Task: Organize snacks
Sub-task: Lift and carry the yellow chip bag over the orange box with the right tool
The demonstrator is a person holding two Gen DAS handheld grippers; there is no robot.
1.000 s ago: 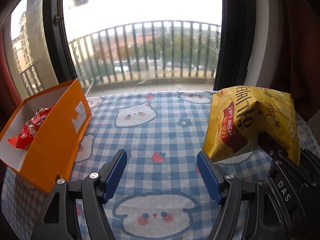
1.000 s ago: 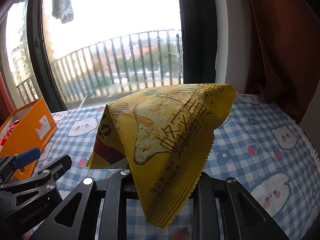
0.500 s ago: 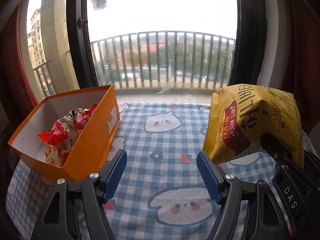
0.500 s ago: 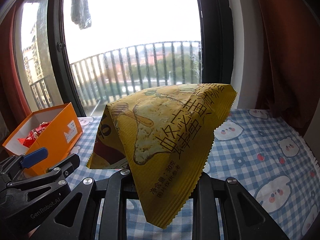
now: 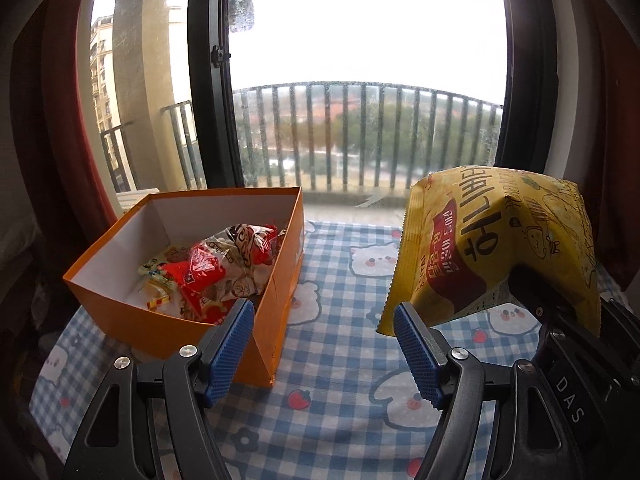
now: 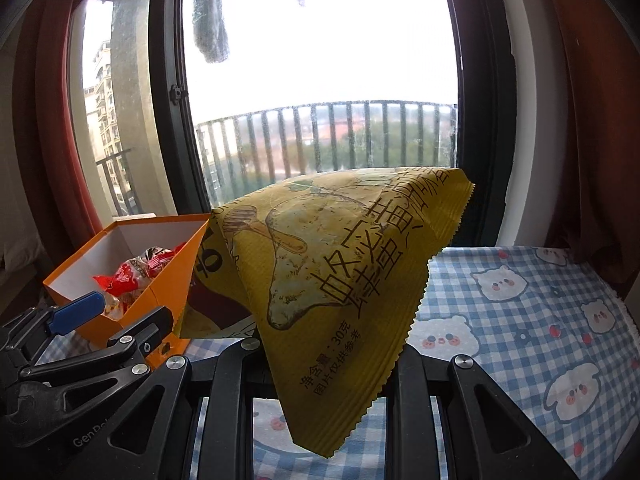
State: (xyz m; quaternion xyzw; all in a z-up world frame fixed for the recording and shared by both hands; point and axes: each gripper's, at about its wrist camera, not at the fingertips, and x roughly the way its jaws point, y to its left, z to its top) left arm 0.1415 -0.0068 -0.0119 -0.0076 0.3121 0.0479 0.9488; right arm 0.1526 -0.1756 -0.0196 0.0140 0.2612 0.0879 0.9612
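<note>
My right gripper (image 6: 320, 360) is clamped on a yellow snack bag (image 6: 332, 264), which hangs in the air above a table with a blue checked cloth (image 5: 340, 364). The bag droops over the jaws, so I cannot see the pads themselves. My left gripper (image 5: 324, 348) holds nothing; its blue pads (image 5: 230, 346) stand moderately apart, low over the cloth just in front of an orange box (image 5: 276, 300).

The box sits open at the table's left side, near a window (image 5: 360, 80). Several red and white snack packets (image 5: 224, 268) already lie inside it, piled toward the near right corner. The yellow bag is to the right of the box and not yet over it.

I judge the step in hand is carrying the bag to the box. To do it well, I would lift the bag's hanging edge clear of the near wall, bring it over the emptier far left part, lower it, then release. I would keep my left gripper from nudging the box.
</note>
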